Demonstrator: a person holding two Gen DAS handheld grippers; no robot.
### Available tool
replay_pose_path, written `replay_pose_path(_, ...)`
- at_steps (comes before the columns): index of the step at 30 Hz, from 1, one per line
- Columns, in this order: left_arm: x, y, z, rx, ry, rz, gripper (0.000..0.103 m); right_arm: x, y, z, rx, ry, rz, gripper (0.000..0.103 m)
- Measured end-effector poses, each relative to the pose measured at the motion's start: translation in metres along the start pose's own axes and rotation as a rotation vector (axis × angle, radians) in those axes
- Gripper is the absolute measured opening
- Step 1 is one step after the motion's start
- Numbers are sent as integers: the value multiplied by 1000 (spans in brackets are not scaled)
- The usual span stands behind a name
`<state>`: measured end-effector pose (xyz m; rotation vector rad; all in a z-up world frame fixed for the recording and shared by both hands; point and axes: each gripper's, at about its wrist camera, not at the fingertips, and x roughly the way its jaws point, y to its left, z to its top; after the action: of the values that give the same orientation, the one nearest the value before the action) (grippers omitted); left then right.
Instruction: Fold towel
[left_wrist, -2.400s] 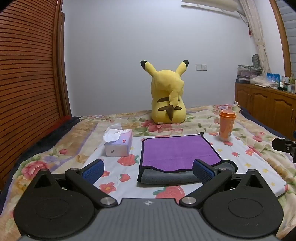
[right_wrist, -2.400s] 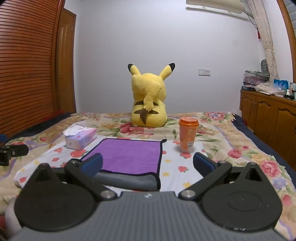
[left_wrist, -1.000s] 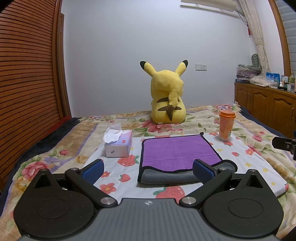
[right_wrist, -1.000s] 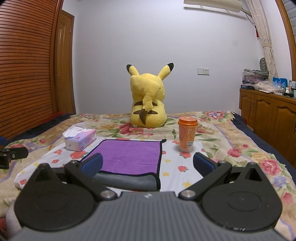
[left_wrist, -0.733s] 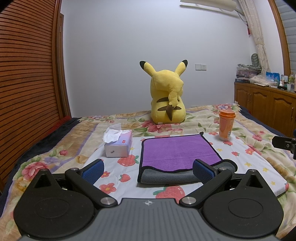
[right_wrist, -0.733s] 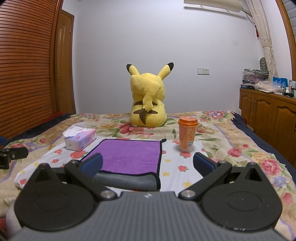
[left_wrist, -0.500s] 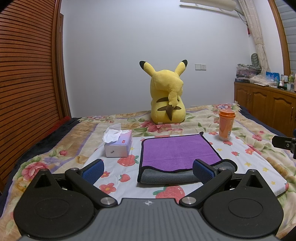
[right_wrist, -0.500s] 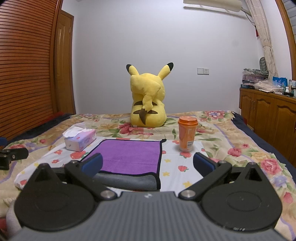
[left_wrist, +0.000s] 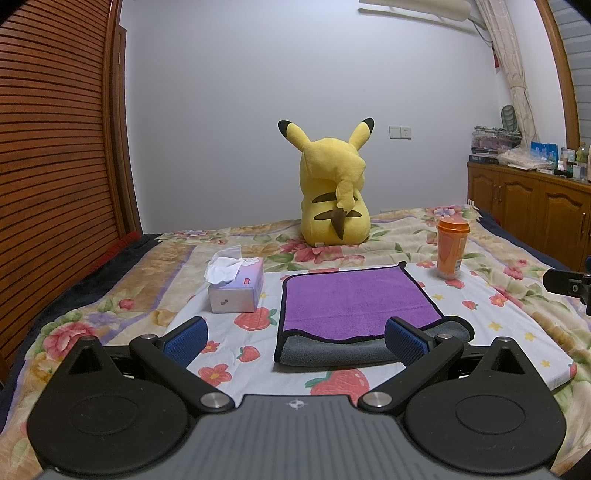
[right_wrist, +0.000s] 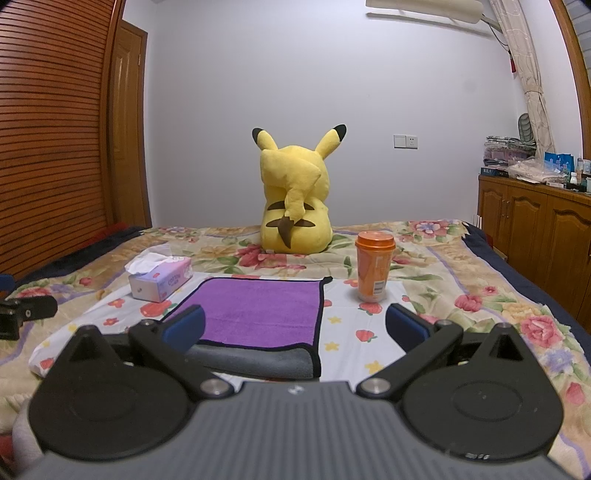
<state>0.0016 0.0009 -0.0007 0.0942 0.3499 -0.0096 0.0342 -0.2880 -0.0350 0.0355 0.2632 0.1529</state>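
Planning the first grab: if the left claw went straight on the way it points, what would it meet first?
Probably the towel: the open left claw points along the bed at its grey near edge, slightly left of middle. Beyond sits the yellow plush toy. Depth is unclear.
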Motion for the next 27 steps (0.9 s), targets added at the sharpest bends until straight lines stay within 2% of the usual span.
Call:
replay_pose_path(17, 2, -4, -3, 8, 20, -2, 103, -2, -2, 3, 1, 2, 2, 103)
replay_pose_path(27, 12, -7, -4, 19, 74, -21, 103, 9, 7, -1, -20, 29, 2, 103)
